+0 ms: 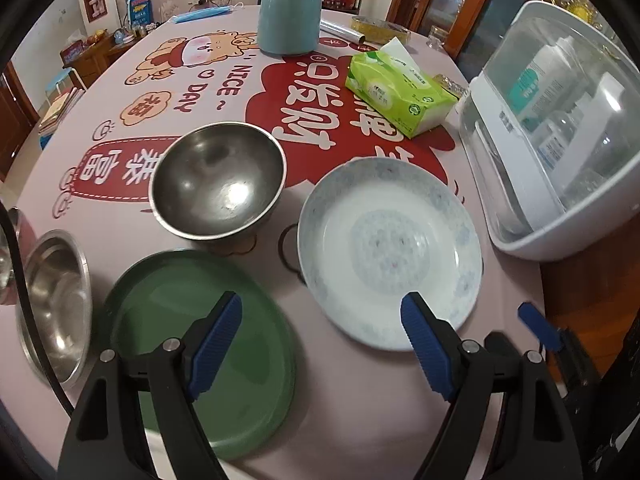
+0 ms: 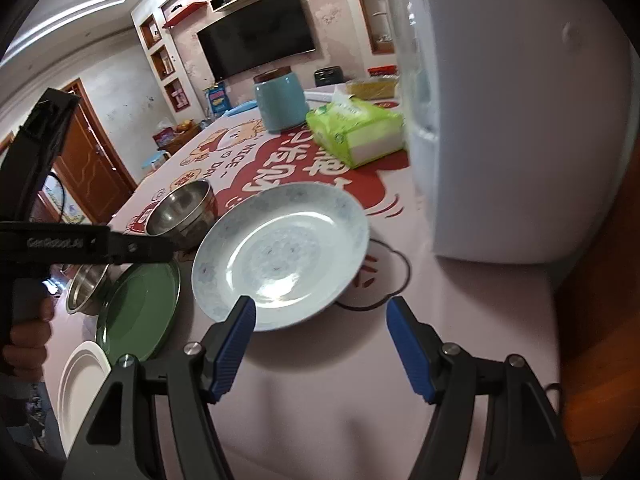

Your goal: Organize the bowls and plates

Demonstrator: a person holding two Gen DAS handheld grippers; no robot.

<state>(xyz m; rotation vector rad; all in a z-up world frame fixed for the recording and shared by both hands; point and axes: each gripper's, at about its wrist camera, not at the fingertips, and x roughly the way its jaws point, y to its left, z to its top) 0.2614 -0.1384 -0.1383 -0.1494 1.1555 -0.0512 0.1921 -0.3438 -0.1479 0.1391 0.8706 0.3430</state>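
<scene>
A white plate with a pale blue pattern (image 1: 390, 256) lies on the table, also in the right wrist view (image 2: 280, 256). A green plate (image 1: 208, 352) lies to its left, also seen in the right wrist view (image 2: 138, 312). A steel bowl (image 1: 218, 180) stands behind them; a second steel bowl (image 1: 54, 304) sits at the far left. A small white plate (image 2: 80, 380) lies near the table's front edge. My left gripper (image 1: 322, 340) is open, hovering over the gap between green and white plates. My right gripper (image 2: 320, 344) is open, just in front of the white plate's near rim.
A white dish cabinet with a clear lid (image 1: 560, 140) stands at the right, close by in the right wrist view (image 2: 500, 120). A green tissue pack (image 1: 396, 92), a teal jar (image 1: 288, 20) and a foil roll (image 1: 344, 32) sit further back on the printed tablecloth (image 1: 120, 240).
</scene>
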